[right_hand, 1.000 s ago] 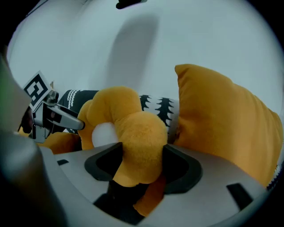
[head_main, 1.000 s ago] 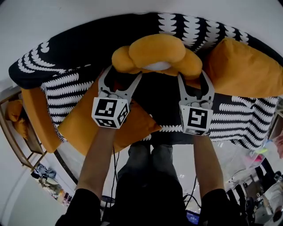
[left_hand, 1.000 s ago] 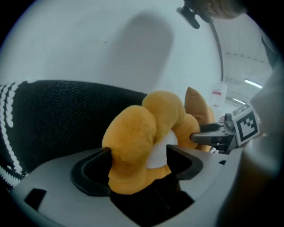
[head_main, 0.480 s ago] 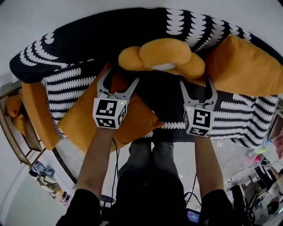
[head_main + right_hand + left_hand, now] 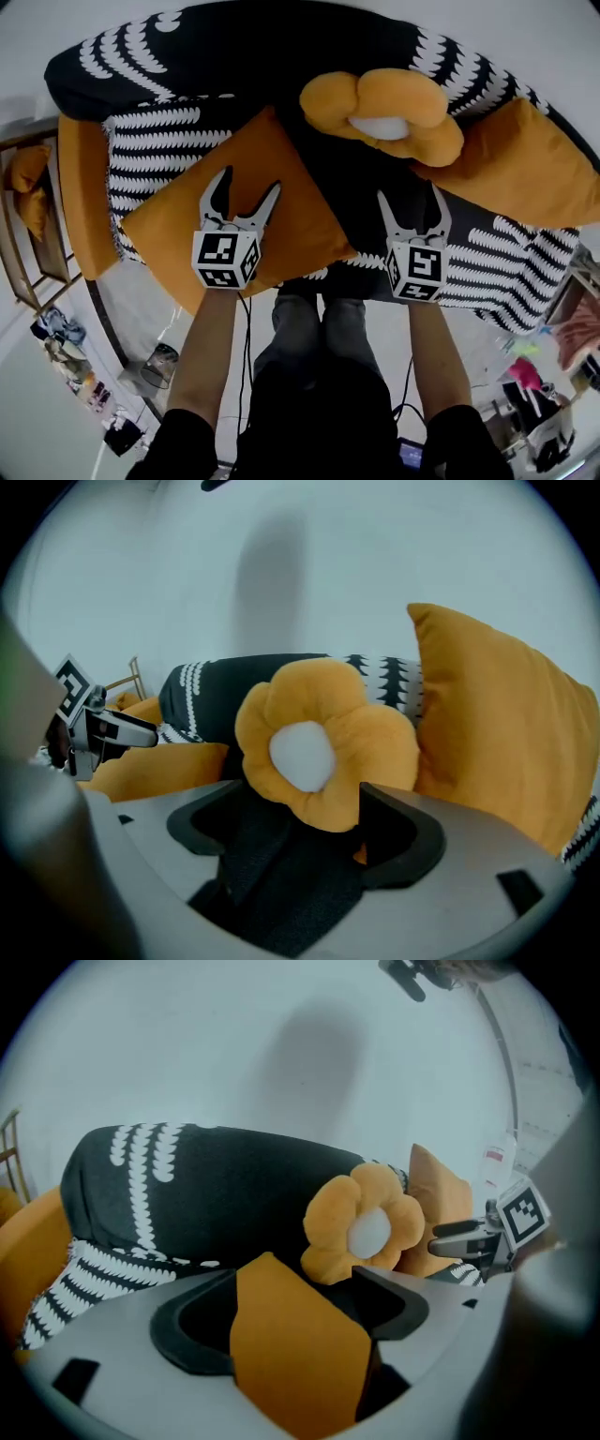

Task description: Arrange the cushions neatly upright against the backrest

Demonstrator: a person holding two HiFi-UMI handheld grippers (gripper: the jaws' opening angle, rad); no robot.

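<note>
A: Starting with the head view. Backing both grippers off the flower cushion (image 5: pixel 384 111). Sitting right at its petals a second ago, hanging well clear now. Leaving it propped upright against the backrest (image 5: pixel 262 47), just beside the big orange cushion (image 5: pixel 525 178) already leaning at the right end.

B: Yep, seeing that too. Holding the left gripper (image 5: pixel 249 183) over the flat square cushion (image 5: pixel 169 230) lying on the seat (image 5: pixel 347 187), and the right gripper (image 5: pixel 412 194) over bare seat near the front edge. Calling the flower part done, probably.

A: Moving to the left gripper view. Showing jaws spread wide, squeezing nothing, just framing a corner of the flat square cushion (image 5: pixel 295 1354) underneath. Catching the flower cushion (image 5: pixel 370 1227) further back, standing on edge, white centre facing out.

B: Right gripper view next. Having just been opening those jaws, now gaping with nothing caught between, only dark seat (image 5: pixel 281 883) below. Looking straight at the flower cushion (image 5: pixel 319 747), released and staying up without help.

A: So probably lining up for the flat one next. Needing to lift it and stand it along the backrest's empty left stretch.

B: Agreeing. Worrying a bit about floppy stuffing though, maybe slumping forward again after letting go.
</note>
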